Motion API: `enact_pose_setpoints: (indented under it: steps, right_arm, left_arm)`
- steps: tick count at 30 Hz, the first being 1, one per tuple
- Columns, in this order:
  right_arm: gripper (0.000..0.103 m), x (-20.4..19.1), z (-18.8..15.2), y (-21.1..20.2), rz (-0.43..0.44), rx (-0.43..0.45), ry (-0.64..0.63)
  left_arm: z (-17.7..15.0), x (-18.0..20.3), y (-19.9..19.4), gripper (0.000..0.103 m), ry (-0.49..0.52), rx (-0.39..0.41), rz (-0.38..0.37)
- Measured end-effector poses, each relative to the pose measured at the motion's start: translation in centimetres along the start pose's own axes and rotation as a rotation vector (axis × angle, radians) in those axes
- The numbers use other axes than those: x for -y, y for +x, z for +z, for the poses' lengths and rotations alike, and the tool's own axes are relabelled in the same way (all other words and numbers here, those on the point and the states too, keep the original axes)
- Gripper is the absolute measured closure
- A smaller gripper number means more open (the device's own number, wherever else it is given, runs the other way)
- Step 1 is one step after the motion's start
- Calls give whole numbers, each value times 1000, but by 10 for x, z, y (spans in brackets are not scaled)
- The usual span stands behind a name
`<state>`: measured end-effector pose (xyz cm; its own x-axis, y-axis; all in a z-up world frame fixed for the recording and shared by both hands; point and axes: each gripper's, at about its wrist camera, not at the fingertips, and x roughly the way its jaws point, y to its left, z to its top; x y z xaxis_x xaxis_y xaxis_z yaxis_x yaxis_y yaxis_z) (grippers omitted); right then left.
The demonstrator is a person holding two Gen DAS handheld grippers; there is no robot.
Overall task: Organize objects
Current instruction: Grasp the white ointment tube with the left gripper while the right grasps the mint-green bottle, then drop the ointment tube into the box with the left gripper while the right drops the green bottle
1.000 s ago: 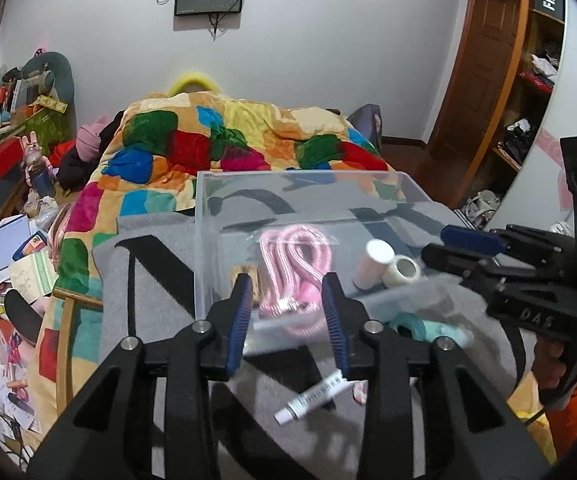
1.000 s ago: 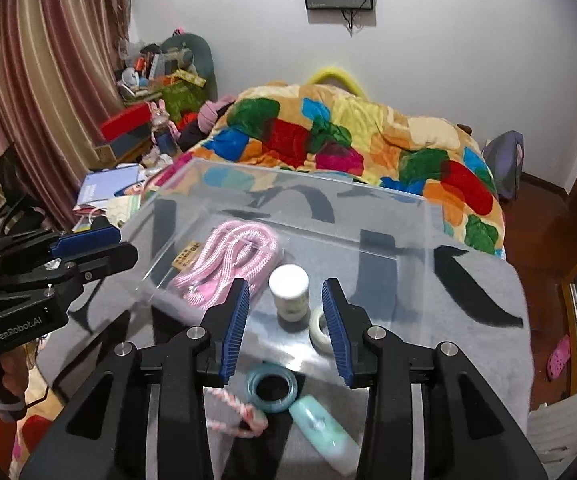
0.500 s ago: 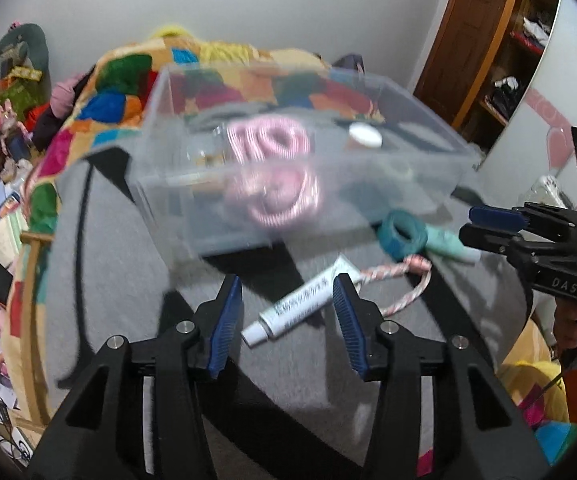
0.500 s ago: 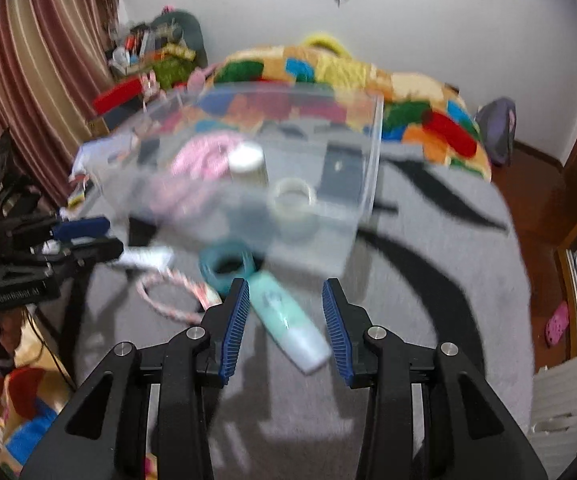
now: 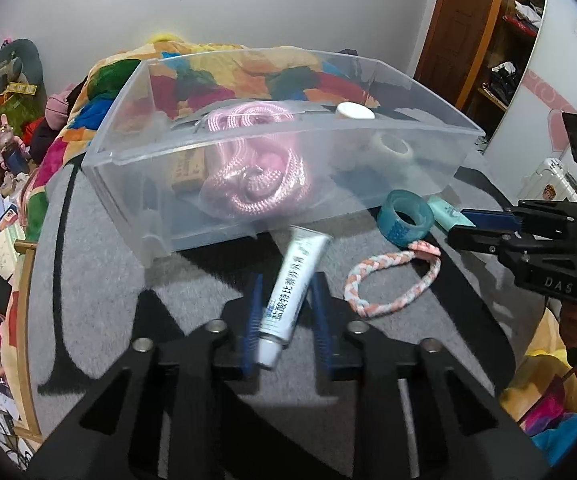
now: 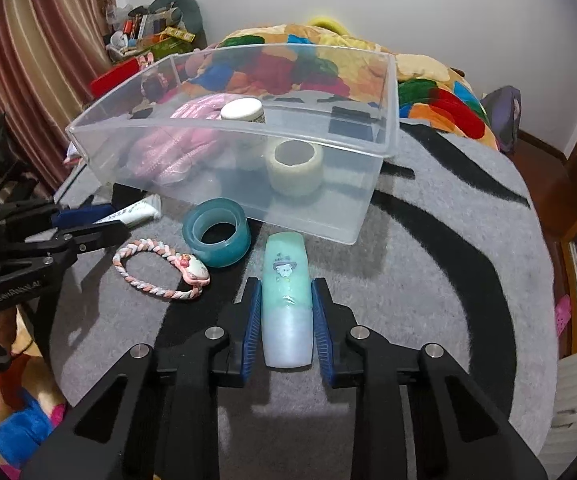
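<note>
In the left wrist view, a white tube (image 5: 294, 288) is straddled by the left gripper (image 5: 286, 312); the blue fingers (image 5: 253, 320) are set apart on either side, not yet pressed on it. The tube lies slanted on the grey mat (image 5: 100, 280), just before the clear bin (image 5: 272, 148), where a pink rope (image 5: 254, 180) and a pale tape roll (image 5: 392, 148) are already kept. Because the tube is angled across the jaws, it could be twisted or squirted out sideways if closed on unevenly. Half a second earlier the tube was seen further ahead, beyond the fingertips.

In the right wrist view, a mint bottle (image 6: 287, 300) is flanked by the right gripper (image 6: 287, 316), whose pads (image 6: 320, 320) are seen close against its sides; whether it is truly squeezed cannot be told. Its smooth rounded body could be slipped from the pads when lifted. A teal tape ring (image 6: 217, 236) and a braided band (image 6: 156, 272) are left on the mat. Earlier the bottle was seen ahead of the fingers.
</note>
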<state>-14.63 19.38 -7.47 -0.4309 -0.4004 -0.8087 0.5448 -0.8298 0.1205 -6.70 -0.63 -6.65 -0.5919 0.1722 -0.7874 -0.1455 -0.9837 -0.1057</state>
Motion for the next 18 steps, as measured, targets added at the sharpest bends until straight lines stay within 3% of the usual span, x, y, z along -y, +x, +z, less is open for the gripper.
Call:
enact_pose_setpoints:
  steps: [8,18]
  right_arm:
    - [80,-2,-11,-19,35,47,74]
    - [80,-20,17,-69,14,203,41]
  left_arm:
    - [-15,11,-18,88,-9,34,16]
    - [4,10,-67,88,-35,159,19]
